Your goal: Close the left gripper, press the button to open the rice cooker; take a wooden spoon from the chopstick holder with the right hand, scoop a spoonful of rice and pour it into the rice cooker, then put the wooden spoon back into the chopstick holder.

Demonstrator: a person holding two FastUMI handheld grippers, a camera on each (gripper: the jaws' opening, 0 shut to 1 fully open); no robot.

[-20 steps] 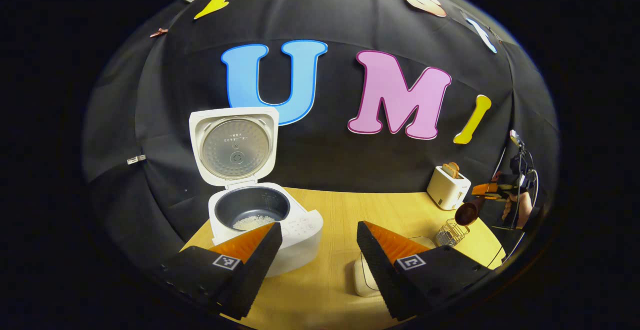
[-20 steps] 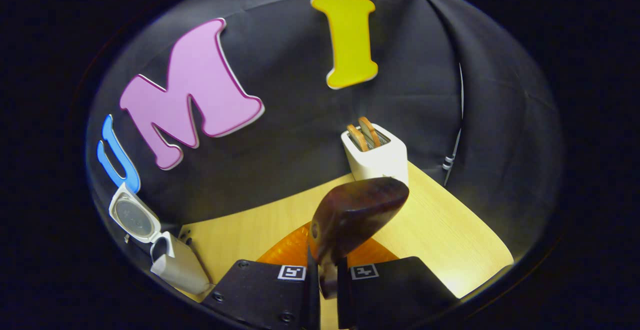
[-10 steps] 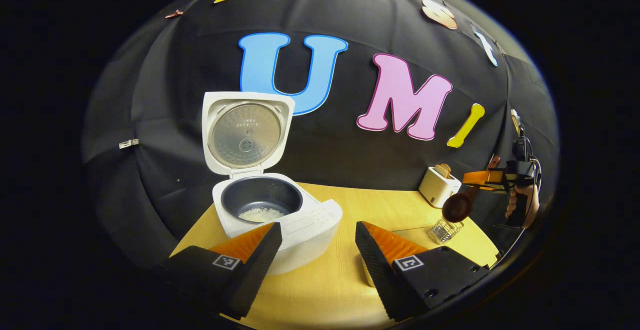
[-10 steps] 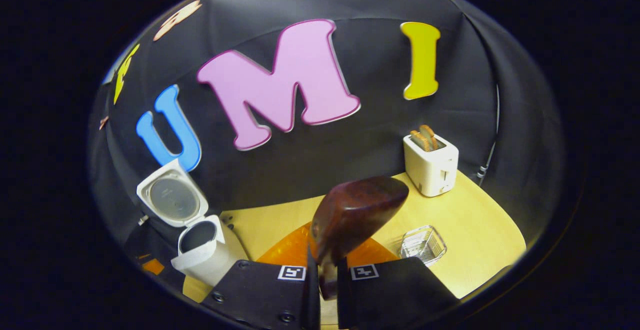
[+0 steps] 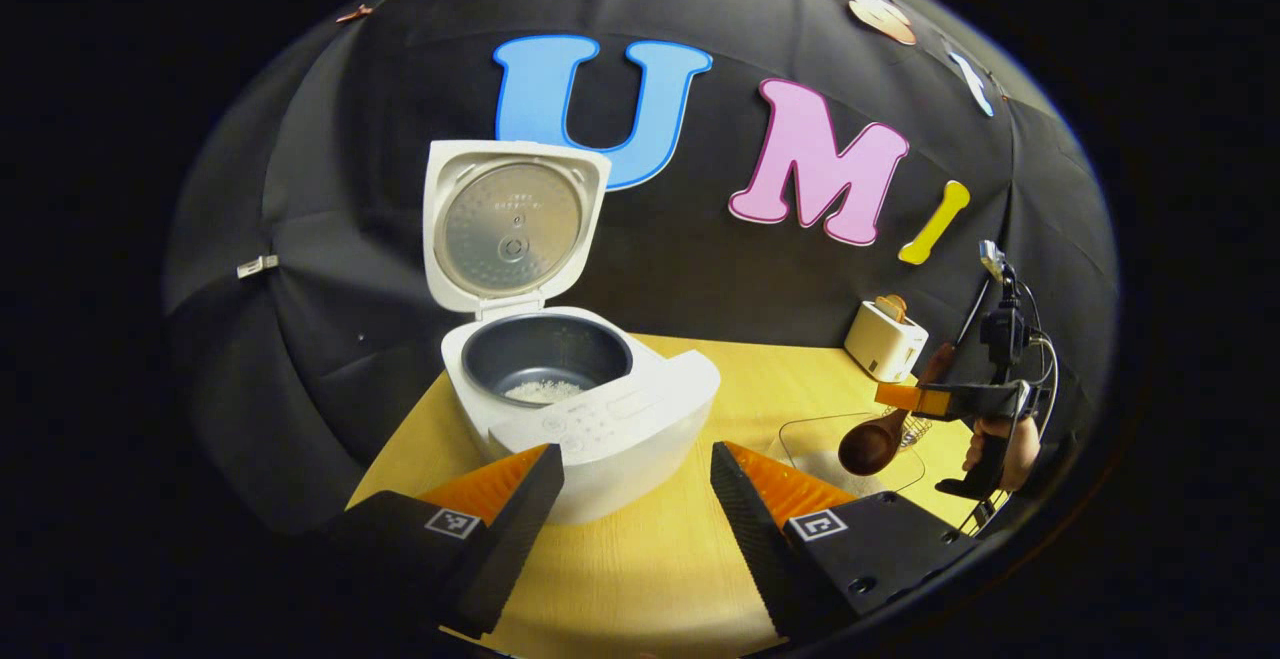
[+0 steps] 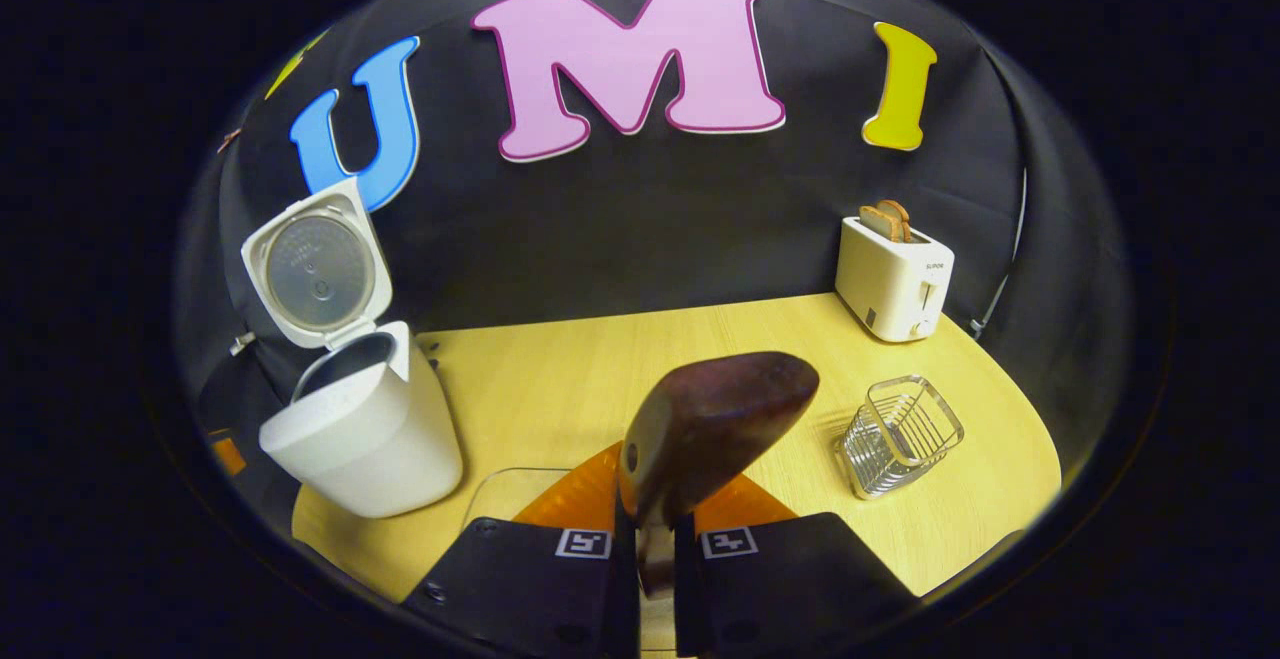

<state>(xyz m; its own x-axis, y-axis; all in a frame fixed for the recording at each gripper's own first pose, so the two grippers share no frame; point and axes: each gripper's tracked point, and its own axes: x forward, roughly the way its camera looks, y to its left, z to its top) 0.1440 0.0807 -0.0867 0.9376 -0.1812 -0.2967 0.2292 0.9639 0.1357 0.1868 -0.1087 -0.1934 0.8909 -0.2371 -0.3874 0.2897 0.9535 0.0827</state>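
Rice cooker (image 5: pixel 585 409) open, rice inside; chopstick holder (image 6: pixel 898 435) prob. empty.

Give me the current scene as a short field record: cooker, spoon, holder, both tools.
rice cooker: lid up, some rice in the inner pot
wooden spoon: handle clamped in the right tool, bowl held above the table
chopstick holder: wire, upright on the table, nothing in it
left tool: open, holding nothing, facing the cooker
toaster: at the back of the table, bread in its slots
rice dish: clear, on the table under the spoon
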